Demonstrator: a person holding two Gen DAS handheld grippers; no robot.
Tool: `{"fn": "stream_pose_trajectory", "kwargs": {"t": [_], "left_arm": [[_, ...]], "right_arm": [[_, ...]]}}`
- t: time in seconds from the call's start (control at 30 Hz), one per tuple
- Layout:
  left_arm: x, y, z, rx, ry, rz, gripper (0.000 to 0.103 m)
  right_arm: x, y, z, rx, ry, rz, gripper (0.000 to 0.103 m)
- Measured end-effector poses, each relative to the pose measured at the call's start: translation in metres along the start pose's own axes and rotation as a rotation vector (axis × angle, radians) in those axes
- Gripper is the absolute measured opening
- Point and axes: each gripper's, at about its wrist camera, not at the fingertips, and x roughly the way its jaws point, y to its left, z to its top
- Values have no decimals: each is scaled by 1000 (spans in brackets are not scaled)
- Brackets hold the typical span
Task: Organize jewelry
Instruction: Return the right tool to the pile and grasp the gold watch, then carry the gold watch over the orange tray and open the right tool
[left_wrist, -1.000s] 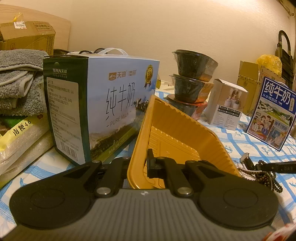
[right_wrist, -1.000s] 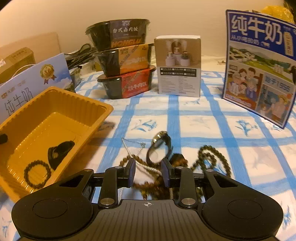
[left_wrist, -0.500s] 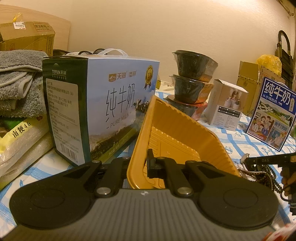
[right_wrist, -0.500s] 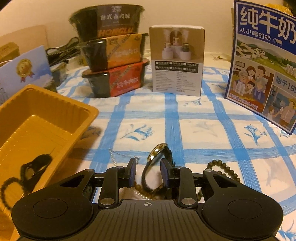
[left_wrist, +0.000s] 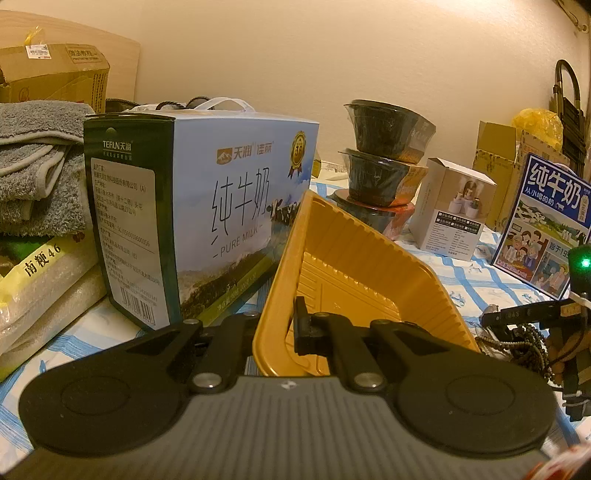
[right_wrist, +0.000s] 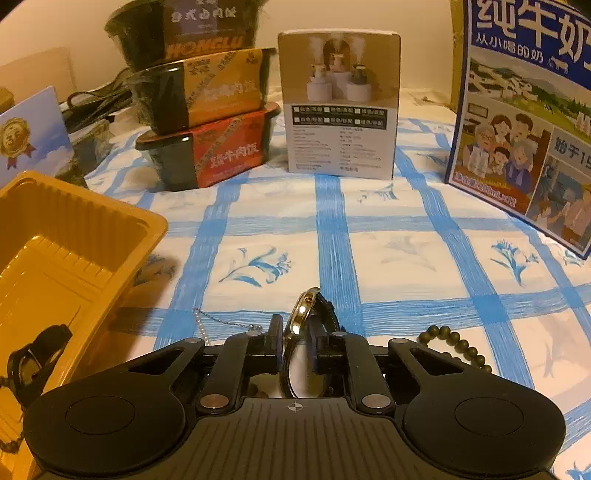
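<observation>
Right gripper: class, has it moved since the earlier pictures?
Yes. The right gripper went forward and down toward the white box, its fingers closing around the watch.

A home, prob. a bedroom/storage corner – milk cartons (left_wrist: 236, 206), instant-meal bowls (right_wrist: 207, 107), folded towels (left_wrist: 37, 166) crowd a checked sheet (right_wrist: 369, 240).

tray (right_wrist: 74, 236) yellow | tablecloth (right_wrist: 406, 236) white, blue checks | watch (right_wrist: 308, 306) gold-rimmed

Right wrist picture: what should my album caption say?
Right tool closing around a gold-rimmed watch beside the yellow tray.
</observation>
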Motion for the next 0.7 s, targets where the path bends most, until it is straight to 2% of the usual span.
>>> {"fn": "stream_pose_trajectory", "kwargs": {"t": [0.37,0.53,0.7], "left_arm": [[2,2,1,-5,1,0,6],[2,2,2,-6,1,1,6],[1,2,1,-7,-1,0,6]], "right_arm": [[-50,3,-1,24,-113,86,9],[-87,20,8,7,-185,181,9],[-110,55,9,-41,-201,345,9]]}}
